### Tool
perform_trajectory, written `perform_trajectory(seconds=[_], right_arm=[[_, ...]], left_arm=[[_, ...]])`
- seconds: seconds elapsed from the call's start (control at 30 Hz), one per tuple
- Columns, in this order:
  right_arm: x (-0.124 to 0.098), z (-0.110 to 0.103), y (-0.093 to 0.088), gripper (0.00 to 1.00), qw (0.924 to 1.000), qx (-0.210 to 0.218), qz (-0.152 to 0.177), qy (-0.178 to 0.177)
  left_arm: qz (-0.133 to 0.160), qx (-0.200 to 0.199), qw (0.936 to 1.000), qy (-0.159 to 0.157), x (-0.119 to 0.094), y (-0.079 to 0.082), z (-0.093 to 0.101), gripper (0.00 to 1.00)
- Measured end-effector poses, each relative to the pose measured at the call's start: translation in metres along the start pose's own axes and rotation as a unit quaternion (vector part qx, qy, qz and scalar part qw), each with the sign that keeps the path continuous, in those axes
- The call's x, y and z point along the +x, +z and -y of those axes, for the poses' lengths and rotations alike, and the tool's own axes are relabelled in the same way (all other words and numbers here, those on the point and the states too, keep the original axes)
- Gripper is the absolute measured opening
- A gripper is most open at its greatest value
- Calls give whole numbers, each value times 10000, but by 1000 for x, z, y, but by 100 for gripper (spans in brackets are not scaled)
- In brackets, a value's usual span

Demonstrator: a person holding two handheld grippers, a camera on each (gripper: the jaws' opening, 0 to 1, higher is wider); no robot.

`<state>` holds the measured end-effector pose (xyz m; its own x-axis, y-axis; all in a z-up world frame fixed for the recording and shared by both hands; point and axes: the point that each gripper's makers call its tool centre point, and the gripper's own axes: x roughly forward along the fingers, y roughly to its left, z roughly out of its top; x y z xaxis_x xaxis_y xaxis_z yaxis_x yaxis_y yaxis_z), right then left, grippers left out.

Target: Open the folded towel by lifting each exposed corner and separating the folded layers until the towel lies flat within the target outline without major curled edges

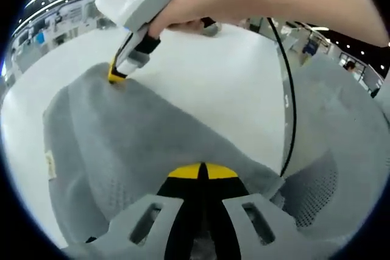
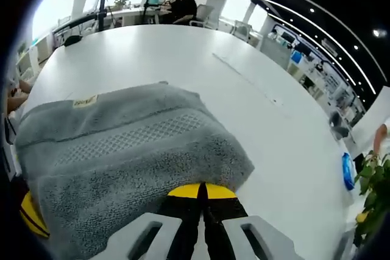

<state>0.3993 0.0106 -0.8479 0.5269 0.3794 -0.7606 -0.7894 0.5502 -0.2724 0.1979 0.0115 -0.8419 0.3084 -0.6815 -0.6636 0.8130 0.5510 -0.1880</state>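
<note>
Both tools are closed on the grey towel (image 1: pixel 140 144): left tool (image 1: pixel 202 172) pinches one edge, right tool (image 2: pixel 202 192) another, above the white bench (image 2: pixel 183 59).

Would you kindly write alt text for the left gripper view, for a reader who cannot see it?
A grey towel lies on a white table, pinched at its near edge by the shut left claw. At its far corner the right claw, held in a person's hand, grips the cloth. A black cable hangs on the right.
</note>
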Motion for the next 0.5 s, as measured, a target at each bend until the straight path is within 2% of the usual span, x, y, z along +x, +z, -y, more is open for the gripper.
perform_trajectory(seconds=[0.5], right_arm=[[1,0,1,0,10000,10,33,44]], left_arm=[[159,-123,9998,52,0,1,0,0]])
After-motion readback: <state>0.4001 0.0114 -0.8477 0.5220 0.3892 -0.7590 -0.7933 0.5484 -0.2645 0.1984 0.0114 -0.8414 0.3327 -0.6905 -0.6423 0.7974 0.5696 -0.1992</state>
